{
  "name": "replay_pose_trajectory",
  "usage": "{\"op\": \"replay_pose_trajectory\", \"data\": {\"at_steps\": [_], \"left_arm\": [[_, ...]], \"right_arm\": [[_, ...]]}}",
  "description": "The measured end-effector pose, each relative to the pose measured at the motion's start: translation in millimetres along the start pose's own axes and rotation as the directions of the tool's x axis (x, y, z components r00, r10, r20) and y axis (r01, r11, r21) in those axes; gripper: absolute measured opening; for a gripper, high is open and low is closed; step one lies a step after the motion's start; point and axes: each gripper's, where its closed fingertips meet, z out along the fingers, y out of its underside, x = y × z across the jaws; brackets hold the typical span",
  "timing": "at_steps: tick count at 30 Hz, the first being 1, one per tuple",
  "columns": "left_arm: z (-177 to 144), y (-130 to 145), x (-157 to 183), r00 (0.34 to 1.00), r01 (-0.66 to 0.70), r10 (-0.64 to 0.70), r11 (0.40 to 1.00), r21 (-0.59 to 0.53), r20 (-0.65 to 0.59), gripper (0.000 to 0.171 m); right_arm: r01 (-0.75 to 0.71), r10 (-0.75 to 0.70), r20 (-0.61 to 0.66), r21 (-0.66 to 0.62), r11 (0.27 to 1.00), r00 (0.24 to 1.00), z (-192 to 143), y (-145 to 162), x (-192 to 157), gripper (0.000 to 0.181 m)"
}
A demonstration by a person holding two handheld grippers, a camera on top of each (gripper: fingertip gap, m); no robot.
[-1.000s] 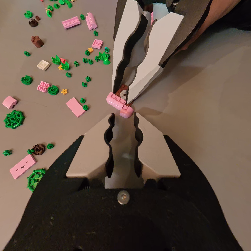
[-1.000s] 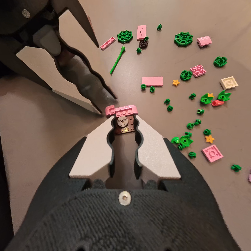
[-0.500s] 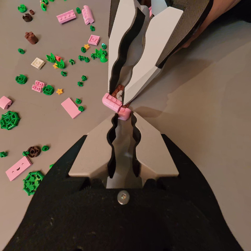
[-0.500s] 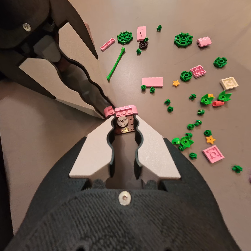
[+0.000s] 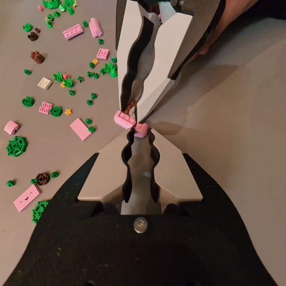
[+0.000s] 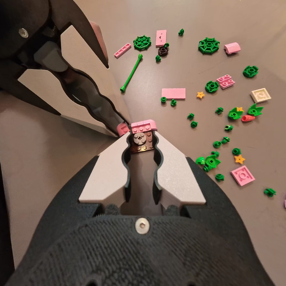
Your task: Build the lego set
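I am clamping the right gripper (image 6: 141, 140) on the brown plate assembly (image 6: 143, 143), steadying it just above the table (image 6: 46, 154). My left gripper (image 5: 140, 131) is pinching the loose pink curved brick (image 5: 141, 129) so it can seat beside the pink row (image 5: 124, 120).

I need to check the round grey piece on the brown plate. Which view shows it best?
The right wrist view: the round grey piece faces the camera between the right gripper fingers. In the left wrist view only a sliver shows past a finger.
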Motion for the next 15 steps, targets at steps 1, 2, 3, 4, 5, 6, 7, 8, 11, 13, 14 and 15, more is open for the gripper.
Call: {"op": "replay_pose_trajectory", "data": {"at_steps": [1, 2, 3, 4, 5, 6, 7, 8, 11, 13, 14, 15], "left_arm": [[0.0, 0.0, -0.6, 1.0, 0.005, -0.005, 1.0, 0.0, 0.001, 0.016], [-0.1, 0.0, -1.2, 1.0, 0.009, -0.009, 1.0, 0.0, 0.003, 0.016], [0.1, 0.4, -2.0, 1.0, 0.013, -0.013, 1.0, -0.002, 0.005, 0.017], [0.3, 0.5, -2.3, 1.0, 0.015, -0.014, 1.0, -0.004, 0.007, 0.018], [0.4, 0.6, -2.1, 1.0, 0.014, -0.014, 1.0, -0.005, 0.006, 0.019], [0.2, 0.4, -1.9, 1.0, 0.013, -0.013, 1.0, -0.003, 0.004, 0.021], [-0.1, 0.2, -1.7, 1.0, 0.014, -0.014, 1.0, -0.001, 0.003, 0.023], [-0.5, -0.1, -1.8, 1.0, 0.016, -0.016, 1.0, 0.002, 0.002, 0.024], [-2.0, 1.9, -2.5, 1.0, 0.029, -0.029, 1.0, -0.001, -0.009, 0.026], [-3.3, 3.5, -3.8, 0.999, 0.042, -0.042, 0.999, -0.002, -0.017, 0.025], [-4.2, 3.6, -4.2, 0.999, 0.048, -0.048, 0.999, 0.002, -0.022, 0.024], [-4.9, 3.3, -4.0, 0.998, 0.052, -0.052, 0.999, 0.007, -0.028, 0.022]], "right_arm": [[0.0, 0.0, 0.0, 0.0, 1.0, 1.0, 0.0, 0.0, -0.1, 0.023], [0.0, 0.0, 0.001, 0.0, 1.0, 1.0, 0.0, 0.0, -0.1, 0.023], [-0.001, 0.001, 0.002, 0.0, 1.0, 1.0, 0.0, 0.0, -0.2, 0.023], [-0.002, 0.002, 0.005, 0.0, 1.0, 1.0, -0.1, 0.0, -0.6, 0.024], [-0.004, 0.004, 0.014, -0.001, 1.0, 1.0, -0.3, 0.1, -1.7, 0.024], [-0.006, 0.006, 0.024, -0.001, 1.0, 1.0, -0.7, 0.2, -2.5, 0.026], [-0.008, 0.008, 0.03, -0.002, 1.0, 1.0, -1.1, 0.2, -2.8, 0.028], [-0.006, 0.006, 0.033, -0.001, 1.0, 0.999, -2.0, 0.0, -2.5, 0.032], [-0.001, 0.0, 0.036, 0.015, 1.0, 0.999, -7.1, -2.8, 0.5, 0.038], [-0.002, 0.002, 0.036, 0.021, 1.0, 0.999, -10.7, -3.7, 3.5, 0.04], [-0.004, 0.004, 0.037, 0.021, 1.0, 0.999, -12.2, -3.5, 5.0, 0.041], [-0.006, 0.005, 0.037, 0.019, 1.0, 0.999, -13.3, -2.9, 6.4, 0.042]]}}
